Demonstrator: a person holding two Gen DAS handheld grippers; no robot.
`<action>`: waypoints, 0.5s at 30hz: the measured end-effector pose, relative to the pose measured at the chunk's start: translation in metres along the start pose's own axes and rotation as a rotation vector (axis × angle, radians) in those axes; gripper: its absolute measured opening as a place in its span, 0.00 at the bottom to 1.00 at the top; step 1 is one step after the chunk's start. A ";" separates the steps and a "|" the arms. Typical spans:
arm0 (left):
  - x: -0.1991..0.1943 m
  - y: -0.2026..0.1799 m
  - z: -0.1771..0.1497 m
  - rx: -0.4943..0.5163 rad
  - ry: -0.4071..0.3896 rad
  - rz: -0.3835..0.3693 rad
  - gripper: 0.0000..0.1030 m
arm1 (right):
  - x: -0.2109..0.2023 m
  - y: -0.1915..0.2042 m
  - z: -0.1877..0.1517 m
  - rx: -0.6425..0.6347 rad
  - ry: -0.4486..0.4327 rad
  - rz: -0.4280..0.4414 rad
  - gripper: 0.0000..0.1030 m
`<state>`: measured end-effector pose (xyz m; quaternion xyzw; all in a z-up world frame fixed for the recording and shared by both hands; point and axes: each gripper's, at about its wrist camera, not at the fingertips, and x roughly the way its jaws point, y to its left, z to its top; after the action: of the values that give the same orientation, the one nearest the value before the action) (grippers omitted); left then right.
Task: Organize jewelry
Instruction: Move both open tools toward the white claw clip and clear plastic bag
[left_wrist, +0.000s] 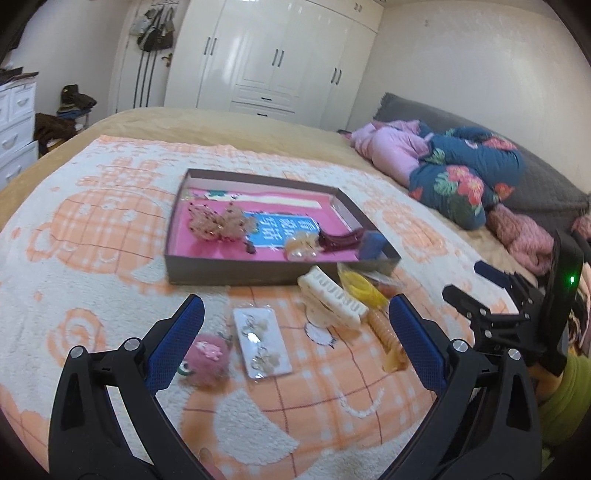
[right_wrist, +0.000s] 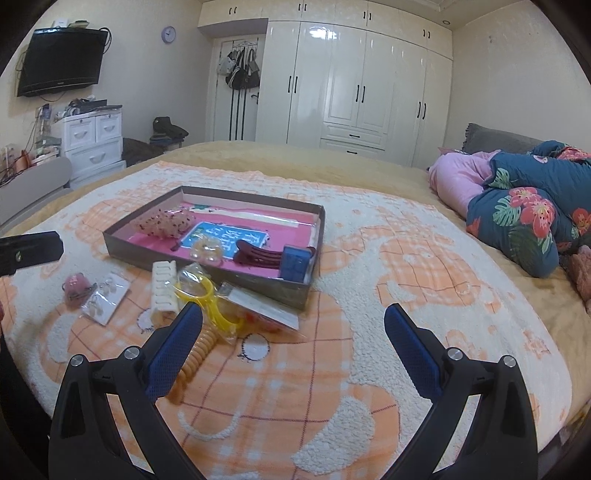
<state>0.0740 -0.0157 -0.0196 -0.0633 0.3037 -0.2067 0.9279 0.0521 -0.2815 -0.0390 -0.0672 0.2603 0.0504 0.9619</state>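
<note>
- Hovering above the blanket (left_wrist: 110, 258), the left gripper (left_wrist: 295, 325) has its fingers spread wide and holds nothing; the right gripper (right_wrist: 293, 332) is spread the same way, also empty.
- Loose pieces lie on the blanket just in front of the box (left_wrist: 207, 275): a pink fuzzy charm (left_wrist: 207, 360), a clear packet of earrings (left_wrist: 262, 341), a cream claw clip (left_wrist: 332, 299), yellow items in a clear bag (right_wrist: 207, 299) and an orange coiled hair tie (right_wrist: 194, 354).
- Already inside the box are a beaded butterfly piece (left_wrist: 218, 221), a pale bead cluster (left_wrist: 301, 249), a dark red clip (right_wrist: 258, 254) and a small blue box (right_wrist: 293, 264).
- The earring packet looks light, flat and slick; a pinch across one short edge seems safest, since it lies flush on soft pile.
- The fuzzy charm should be soft and squashy, easy to grip around its middle, which sits between the left fingers' line of reach.
- The claw clip looks stiff and springy; taking it across the spine would likely avoid the teeth.
- The coil will probably stretch and dangle if lifted by one end.
</note>
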 end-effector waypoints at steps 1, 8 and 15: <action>0.002 -0.002 -0.001 0.007 0.006 -0.003 0.89 | 0.001 -0.001 -0.001 0.000 0.003 -0.002 0.93; 0.020 -0.020 -0.004 0.042 0.052 -0.017 0.89 | 0.013 -0.010 -0.009 -0.016 0.036 -0.036 0.93; 0.048 -0.032 -0.005 0.053 0.119 -0.030 0.89 | 0.030 -0.013 -0.018 -0.063 0.075 -0.056 0.93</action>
<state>0.0953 -0.0647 -0.0412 -0.0310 0.3517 -0.2321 0.9063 0.0705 -0.2953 -0.0683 -0.1065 0.2923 0.0293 0.9499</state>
